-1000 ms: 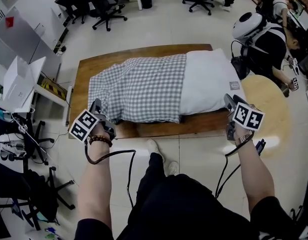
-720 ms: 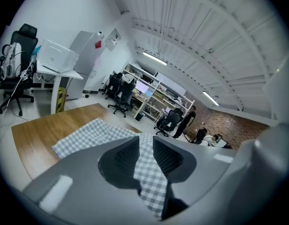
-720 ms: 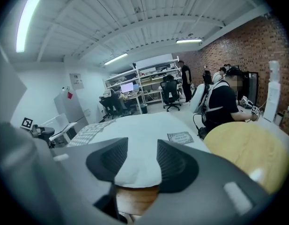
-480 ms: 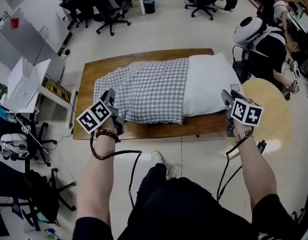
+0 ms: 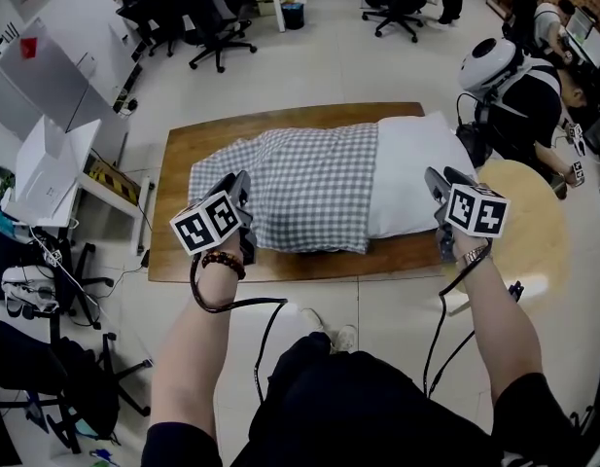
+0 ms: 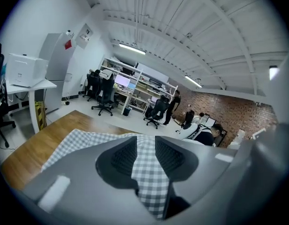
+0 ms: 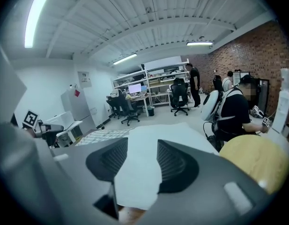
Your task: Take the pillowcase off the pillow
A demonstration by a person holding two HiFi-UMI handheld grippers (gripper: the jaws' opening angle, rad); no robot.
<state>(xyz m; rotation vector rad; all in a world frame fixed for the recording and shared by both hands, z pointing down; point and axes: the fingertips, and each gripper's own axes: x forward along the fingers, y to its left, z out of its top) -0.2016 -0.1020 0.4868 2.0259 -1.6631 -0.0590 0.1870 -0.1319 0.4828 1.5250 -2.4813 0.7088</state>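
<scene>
Both grippers have lifted. Left gripper [image 5: 239, 185] fingers, just opening, stand apart at the checked pillowcase [image 5: 309, 183], on the pillow [image 5: 416, 168] on the desk [image 5: 183, 256]; right gripper [image 5: 436, 181] fingers are apart beside the pillow. A seated person [image 5: 528, 95] and a round table [image 5: 528, 212] are at right.

Bare strip of wooden table [image 5: 183, 261] before pillow [image 5: 406, 163]; round table [image 5: 538, 232] close right.

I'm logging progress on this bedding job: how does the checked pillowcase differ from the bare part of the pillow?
The pillowcase is grey-and-white checked; the pillow is plain white. The pillowcase covers the wider left stretch and looks rumpled; the pillow's bare right end is narrower and smooth. Both lie on the wooden table.
</scene>
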